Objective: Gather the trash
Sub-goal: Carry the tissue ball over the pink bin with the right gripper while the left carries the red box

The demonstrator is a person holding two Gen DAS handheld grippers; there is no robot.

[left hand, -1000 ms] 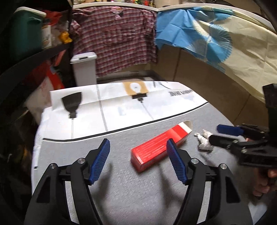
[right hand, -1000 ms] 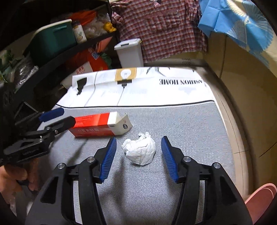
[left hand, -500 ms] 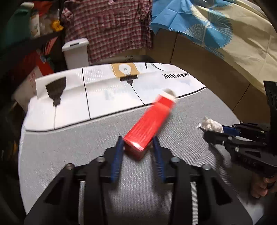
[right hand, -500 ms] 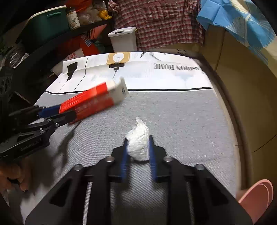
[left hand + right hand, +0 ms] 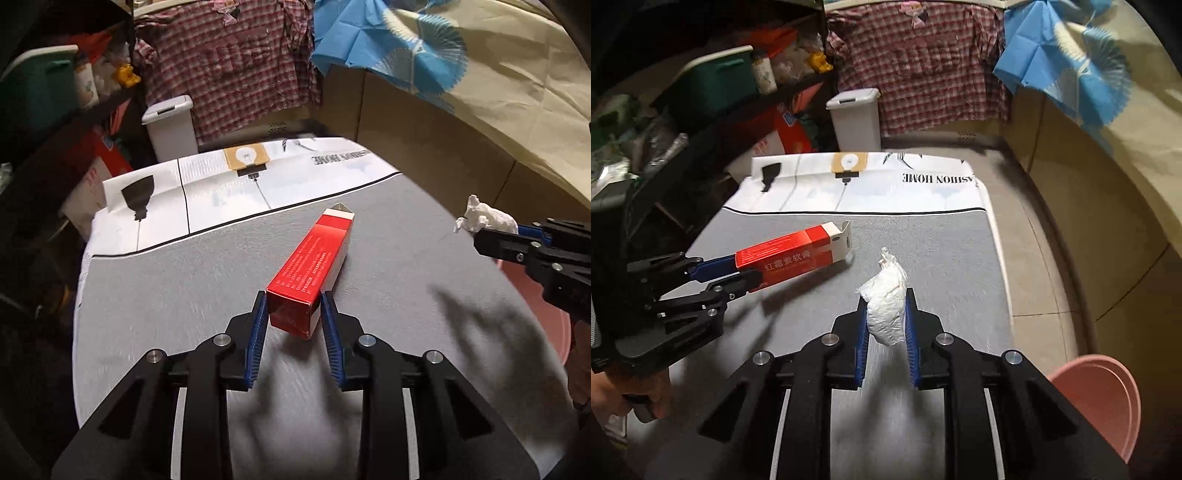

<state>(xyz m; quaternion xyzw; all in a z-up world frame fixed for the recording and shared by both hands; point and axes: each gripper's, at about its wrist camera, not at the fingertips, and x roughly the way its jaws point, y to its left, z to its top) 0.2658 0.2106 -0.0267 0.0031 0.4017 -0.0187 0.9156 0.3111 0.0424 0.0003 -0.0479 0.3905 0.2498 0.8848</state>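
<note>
The left hand-held gripper [image 5: 293, 314] clamps a long red cardboard box [image 5: 314, 266] above the grey bench [image 5: 177, 280]; the right hand-held gripper [image 5: 886, 317] pinches a crumpled white paper wad [image 5: 888, 302].

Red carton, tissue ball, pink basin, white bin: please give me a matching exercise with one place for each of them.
Things:
1. red carton
2. crumpled tissue
3. pink basin
4. white bin

Places:
A. low beside the table, at its near right edge
B. between the pads of the left gripper
C. beyond the table's far end, before the plaid shirt
D. between the pads of the right gripper

Pairs: 1-B, 2-D, 3-A, 4-C
</note>
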